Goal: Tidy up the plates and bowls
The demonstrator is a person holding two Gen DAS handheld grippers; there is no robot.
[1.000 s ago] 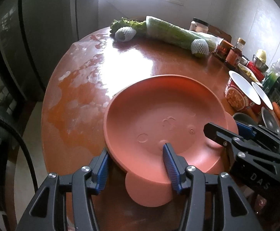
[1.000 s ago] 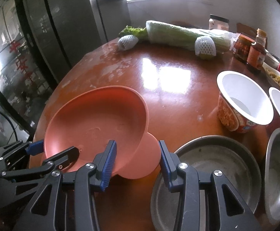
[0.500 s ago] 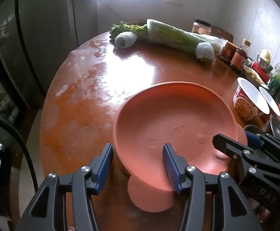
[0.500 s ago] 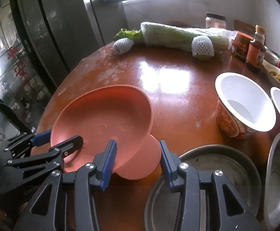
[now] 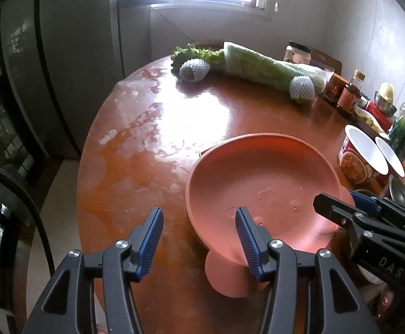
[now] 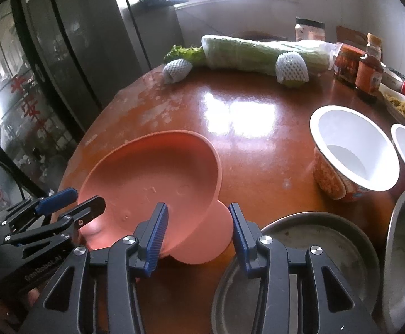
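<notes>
Left wrist view: a salmon-pink eared plastic bowl (image 5: 263,183), tilted, faintly embossed inside.

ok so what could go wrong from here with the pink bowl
1. The left gripper only straddles the rim of the pink bowl without pinching it; if lifted now, the bowl may slip or tip.
2. The bowl looks tilted, and whether the right gripper actually presses its tab is unclear, so the hold may be uneven.
3. The steel plate sits right beside that tab; a sideways move could knock it.
</notes>
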